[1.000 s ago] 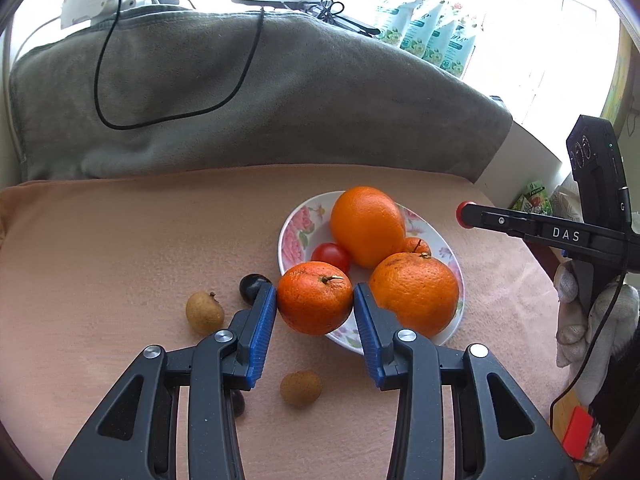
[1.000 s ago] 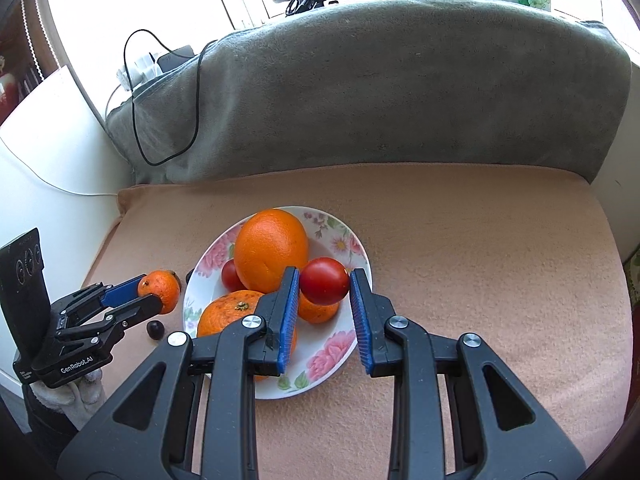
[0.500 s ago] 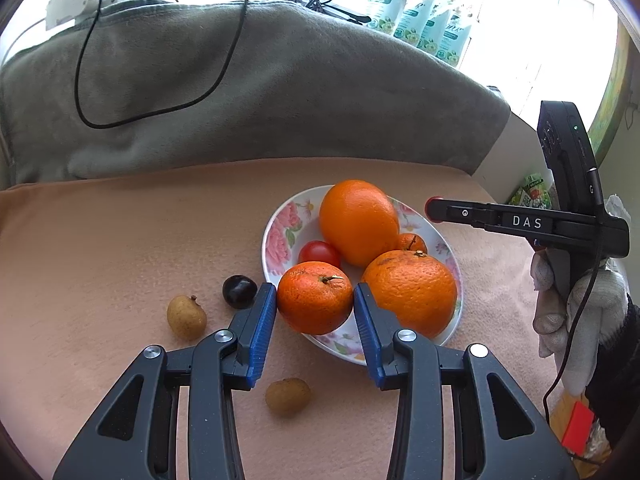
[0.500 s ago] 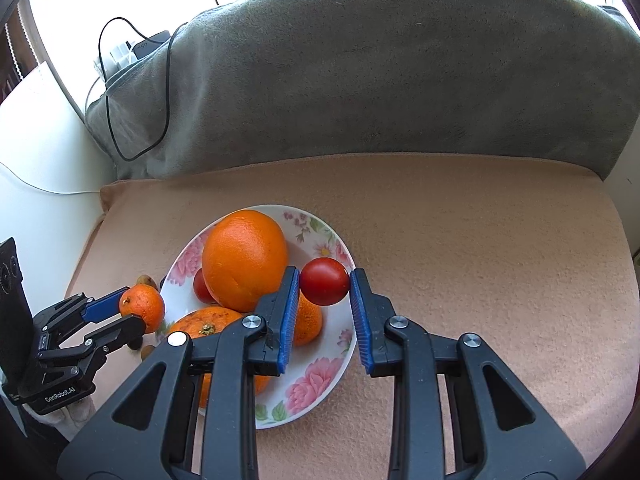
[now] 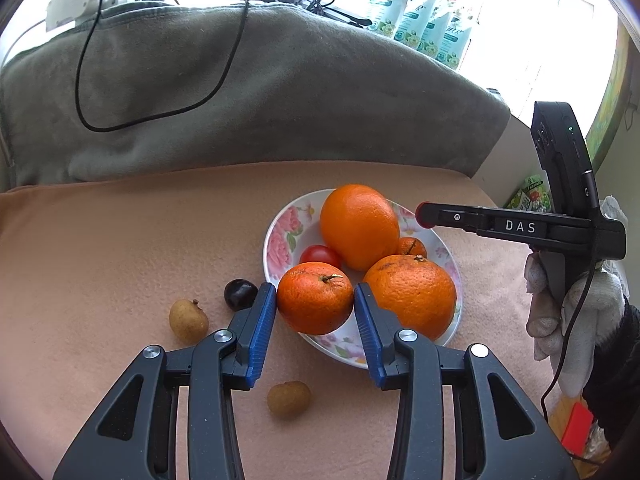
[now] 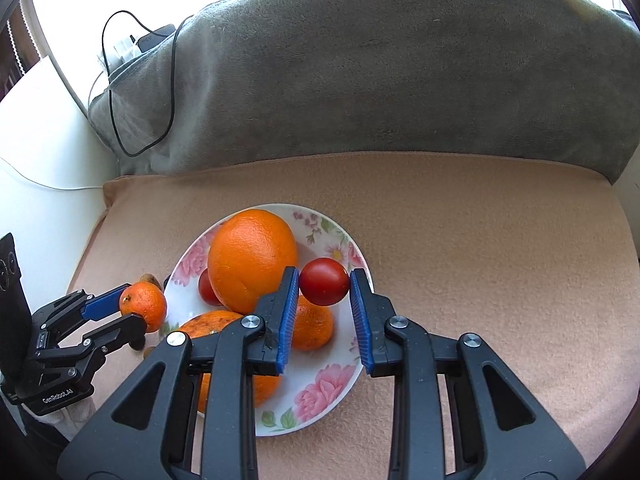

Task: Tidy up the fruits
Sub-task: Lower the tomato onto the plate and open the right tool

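Right gripper [image 6: 324, 292] half-hiding small orange [image 6: 312, 328]

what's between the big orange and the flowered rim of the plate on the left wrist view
A small red tomato lies there, against the big orange and inside the plate rim. The left wrist view shows it clearly; the right wrist view shows only a sliver.

Left gripper [image 5: 315, 322]: black frame, blue ribbed pads, silver screws. Right gripper [image 6: 324, 312]: same, marked "DAS". White knit glove [image 5: 572, 320], black cable [image 5: 576, 332].
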{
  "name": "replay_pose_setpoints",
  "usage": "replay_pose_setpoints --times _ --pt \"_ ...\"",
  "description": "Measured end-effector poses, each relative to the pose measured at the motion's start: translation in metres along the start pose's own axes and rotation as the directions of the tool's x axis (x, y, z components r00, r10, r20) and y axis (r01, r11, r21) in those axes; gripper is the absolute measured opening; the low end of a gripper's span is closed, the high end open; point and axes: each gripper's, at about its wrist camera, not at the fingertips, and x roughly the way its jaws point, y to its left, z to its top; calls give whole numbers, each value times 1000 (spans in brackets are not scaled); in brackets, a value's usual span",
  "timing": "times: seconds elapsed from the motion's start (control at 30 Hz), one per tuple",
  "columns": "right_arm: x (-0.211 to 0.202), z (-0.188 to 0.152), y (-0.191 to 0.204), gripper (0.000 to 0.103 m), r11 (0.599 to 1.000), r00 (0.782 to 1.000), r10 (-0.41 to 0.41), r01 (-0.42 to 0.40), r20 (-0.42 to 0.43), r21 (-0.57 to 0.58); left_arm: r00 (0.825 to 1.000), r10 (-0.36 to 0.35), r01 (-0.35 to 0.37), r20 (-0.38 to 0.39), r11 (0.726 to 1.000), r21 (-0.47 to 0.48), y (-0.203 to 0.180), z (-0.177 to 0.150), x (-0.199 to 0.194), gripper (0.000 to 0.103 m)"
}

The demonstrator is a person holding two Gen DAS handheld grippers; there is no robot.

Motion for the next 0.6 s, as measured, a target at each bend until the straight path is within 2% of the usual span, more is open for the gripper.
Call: replay_pose_setpoints --times 0.1,0.13,0.2,0.27,0.3,0.4,0.43,0.47,0.6 --pt "-3 0 0 33 1000 1000 5 -5 7 3 1000 -3 3 1 1000 3 -1 0 -1 39" --pt "-5 -1 0 44 1000 1000 6 -6 11 3 1000 -2 2 2 1000 3 -1 0 -1 39" --pt "-8 -1 0 60 1000 1000 6 -6 25 2 1000 -4 4 7 1000 5 -2 0 -2 39" --pt "-11 -1 1 62 1000 1000 9 -9 29 0 1000 -4 4 14 1000 5 -1 1 -5 41" --pt "-12 -1 1 62 1000 999 9 -9 31 1 1000 -2 2 19 1000 6 -2 2 -5 50" --pt "-16 -2 2 68 1000 999 8 -8 43 1 1000 -1 1 31 1000 11 -2 3 -9 59" --pt "-17 -2 3 71 1000 999 8 -8 48 0 999 5 -5 34 1000 12 -2 3 -10 67" --pt "-18 -2 3 75 1000 999 7 -7 52 0 999 11 -12 39 1000 12 -3 4 -12 71" --pt "-25 -2 7 85 1000 997 20 -20 75 -3 999 21 -22 44 1000 16 -4 4 -14 73"
